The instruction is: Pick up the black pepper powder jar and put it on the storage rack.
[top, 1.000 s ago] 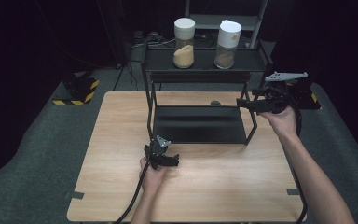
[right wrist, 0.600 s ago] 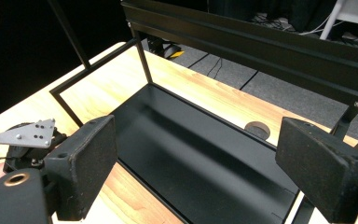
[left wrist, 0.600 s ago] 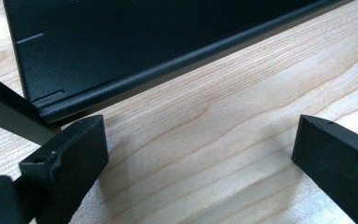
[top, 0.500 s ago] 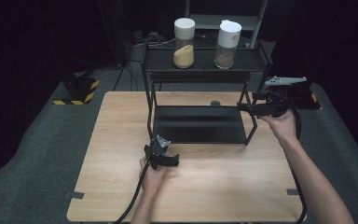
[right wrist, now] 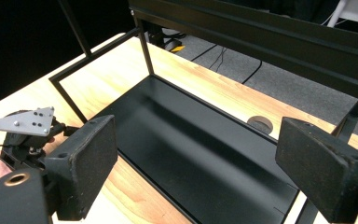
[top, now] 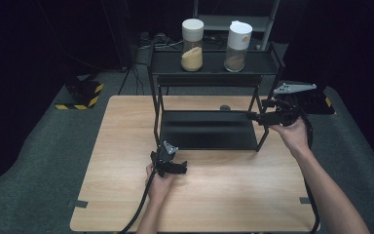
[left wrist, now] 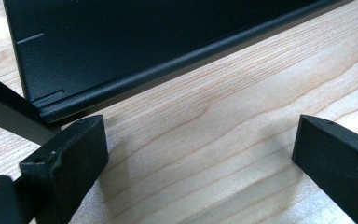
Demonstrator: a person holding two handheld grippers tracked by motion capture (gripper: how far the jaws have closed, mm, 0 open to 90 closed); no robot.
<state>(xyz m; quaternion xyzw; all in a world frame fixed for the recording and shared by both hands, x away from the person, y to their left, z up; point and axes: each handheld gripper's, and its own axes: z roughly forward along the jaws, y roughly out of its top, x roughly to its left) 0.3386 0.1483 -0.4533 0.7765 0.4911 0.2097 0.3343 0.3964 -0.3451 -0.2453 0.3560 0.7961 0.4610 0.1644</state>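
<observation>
The left gripper (top: 181, 168) is resting low on the wooden table (top: 126, 146), jaws standing wide with nothing between them, just in front of the black rack (top: 207, 129). The rack is sitting mid-table, two jars (top: 192, 38) on its top shelf. The right gripper (top: 253, 116) is hovering at the rack's right side, jaws spread and empty.

Matt black metal rack (top: 209, 129), wood-grain table (top: 224, 195)

Holding left gripper (top: 179, 168) low, jaws standing wide apart, gripping nothing. Holding right gripper (top: 251, 116) raised, arm extending forward, jaws parted, gripping nothing.
</observation>
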